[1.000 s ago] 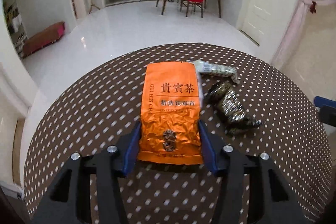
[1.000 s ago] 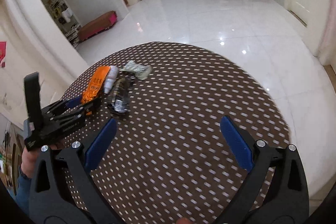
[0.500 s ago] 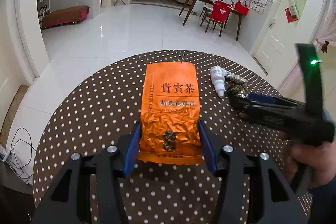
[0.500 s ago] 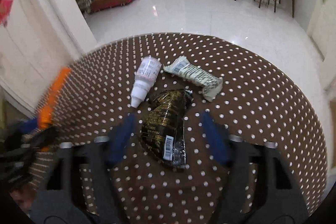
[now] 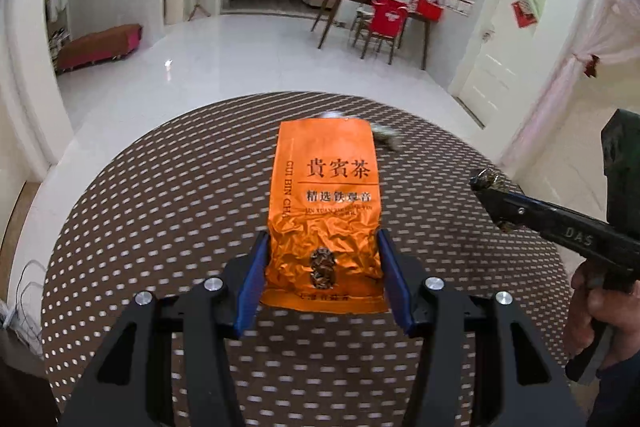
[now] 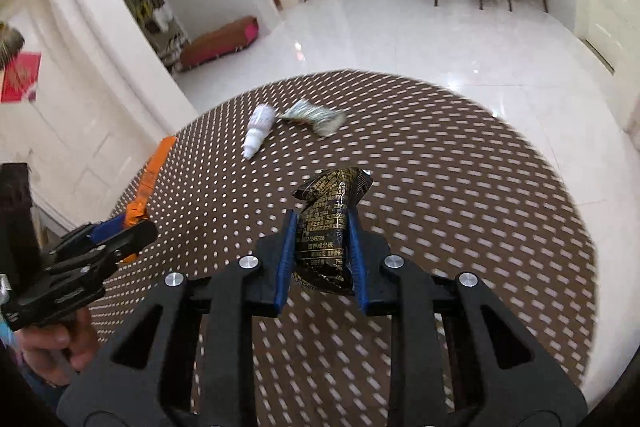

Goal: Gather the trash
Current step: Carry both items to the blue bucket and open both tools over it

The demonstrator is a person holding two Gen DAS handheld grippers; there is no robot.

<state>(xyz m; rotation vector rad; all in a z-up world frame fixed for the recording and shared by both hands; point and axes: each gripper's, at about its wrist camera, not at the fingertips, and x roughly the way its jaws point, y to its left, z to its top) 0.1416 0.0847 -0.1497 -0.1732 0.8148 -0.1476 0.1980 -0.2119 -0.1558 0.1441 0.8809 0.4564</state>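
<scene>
Polka-dot tabletop [image 6: 460, 207]: your left hand-held gripper [image 5: 322, 267] clamps orange tea bag [image 5: 324, 211]; right hand-held gripper [image 6: 322, 259] closing on black wrapper [image 6: 326, 227].

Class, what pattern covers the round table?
White polka dots on dark brown, covering the table; clearest in the right wrist view.

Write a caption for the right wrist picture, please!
Right gripper closing on a black wrapper above the dotted table.

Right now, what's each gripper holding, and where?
Left gripper: orange tea bag, by its bottom end. Right gripper, closing: black wrapper, across its lower half.
</scene>
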